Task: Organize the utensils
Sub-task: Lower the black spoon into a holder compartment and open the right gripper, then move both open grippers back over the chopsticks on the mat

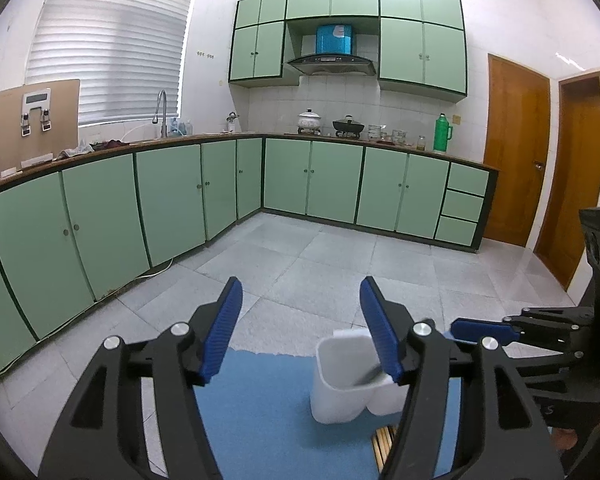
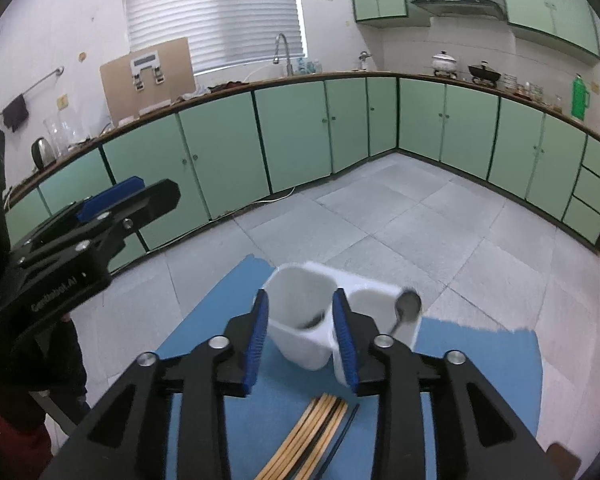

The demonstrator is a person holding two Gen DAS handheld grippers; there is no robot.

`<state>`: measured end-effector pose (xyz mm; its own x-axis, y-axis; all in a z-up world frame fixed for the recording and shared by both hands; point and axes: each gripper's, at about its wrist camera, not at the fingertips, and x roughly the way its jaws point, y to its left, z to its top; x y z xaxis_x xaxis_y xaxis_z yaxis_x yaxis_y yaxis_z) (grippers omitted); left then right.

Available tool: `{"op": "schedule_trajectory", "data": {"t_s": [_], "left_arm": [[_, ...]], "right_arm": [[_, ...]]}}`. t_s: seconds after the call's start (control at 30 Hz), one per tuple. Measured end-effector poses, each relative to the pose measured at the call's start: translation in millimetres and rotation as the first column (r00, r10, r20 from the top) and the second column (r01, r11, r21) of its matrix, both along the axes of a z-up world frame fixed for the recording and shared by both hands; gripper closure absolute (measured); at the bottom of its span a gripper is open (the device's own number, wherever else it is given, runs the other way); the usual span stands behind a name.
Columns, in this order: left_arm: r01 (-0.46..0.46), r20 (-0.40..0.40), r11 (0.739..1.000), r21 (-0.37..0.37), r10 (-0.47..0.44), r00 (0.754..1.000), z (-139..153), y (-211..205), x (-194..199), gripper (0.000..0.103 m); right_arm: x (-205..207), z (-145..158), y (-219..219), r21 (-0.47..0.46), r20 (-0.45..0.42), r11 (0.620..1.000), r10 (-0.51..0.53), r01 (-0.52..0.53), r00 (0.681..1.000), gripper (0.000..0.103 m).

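Pale green cabinets (image 1: 172, 196) line two white-tiled walls above a grey tiled floor (image 1: 332, 264), with a blinded window (image 1: 108, 48), range hood (image 1: 332, 62) and wooden doors (image 1: 516, 152).

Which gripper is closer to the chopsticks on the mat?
Right. The right gripper hovers directly above the chopsticks; the left gripper sits off to their left.

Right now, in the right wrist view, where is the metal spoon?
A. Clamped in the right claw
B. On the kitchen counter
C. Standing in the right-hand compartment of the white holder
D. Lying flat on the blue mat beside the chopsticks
C: the spoon leans in the right-hand compartment of the white holder, bowl up, while the right claw is open and empty.
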<state>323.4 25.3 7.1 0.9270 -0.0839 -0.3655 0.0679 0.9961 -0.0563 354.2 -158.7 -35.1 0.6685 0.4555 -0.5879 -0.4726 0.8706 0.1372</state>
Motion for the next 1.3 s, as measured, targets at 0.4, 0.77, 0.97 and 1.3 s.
{"op": "schedule_trajectory", "data": {"t_s": [0.4, 0.77, 0.97, 1.3], "left_arm": [[0.020, -0.144, 1.000, 0.000, -0.020, 0.989, -63.7, -2.1, -86.2, 0.027], [0.072, -0.285, 0.997, 0.023, -0.063, 0.957, -131.8, -10.4, -142.9, 0.025], [0.083, -0.366, 0.995, 0.058, -0.056, 0.929, -164.4, -14.6, -160.2, 0.025], [0.082, -0.416, 0.993, 0.089, -0.038, 0.909, -183.8, -12.6, -171.8, 0.025]], "right_arm": [[-92.5, -31.4, -31.3, -0.024, 0.019, 0.975, -0.219, 0.219, 0.976, 0.011], [-155.1, -106.1, -54.3, -0.036, -0.104, 0.948, -0.318, 0.316, 0.942, 0.010], [-186.7, -162.3, -54.2, -0.086, -0.193, 0.946, -0.323, 0.312, 0.926, 0.018], [-195.3, -183.8, -31.3, -0.146, -0.186, 0.948, -0.306, 0.281, 0.934, 0.028]]}}
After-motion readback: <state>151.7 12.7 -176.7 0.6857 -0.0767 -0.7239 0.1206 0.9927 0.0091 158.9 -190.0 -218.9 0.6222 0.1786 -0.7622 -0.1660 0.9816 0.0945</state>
